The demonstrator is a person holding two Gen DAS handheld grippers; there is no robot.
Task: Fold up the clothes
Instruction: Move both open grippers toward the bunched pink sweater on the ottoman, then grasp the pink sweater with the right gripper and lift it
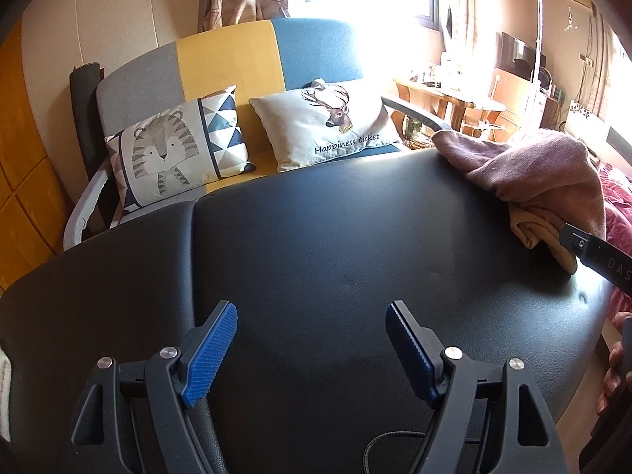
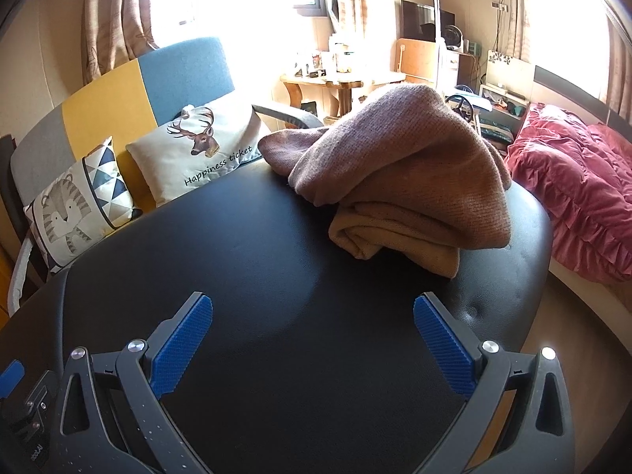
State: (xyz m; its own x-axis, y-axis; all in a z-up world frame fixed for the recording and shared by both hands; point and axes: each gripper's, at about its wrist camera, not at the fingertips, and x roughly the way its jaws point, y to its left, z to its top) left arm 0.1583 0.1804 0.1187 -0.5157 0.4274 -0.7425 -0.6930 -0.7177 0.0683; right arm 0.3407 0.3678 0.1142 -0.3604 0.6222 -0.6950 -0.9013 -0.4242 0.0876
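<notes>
Both my grippers, left (image 1: 311, 318) & right (image 2: 313, 314), hover w/ jaws spread wide & nothing between them, over the black padded table (image 1: 316, 237). The pinkish-tan knit garment (image 2: 399, 181) sits bunched at the table's far right corner, well apart from both, so I'd say we're at the start: reach & grab, nothing folded yet. Next move calls for my right to pinch an edge, prob. the hem though I can't tell it in that heap, & drag it to centre.
</notes>
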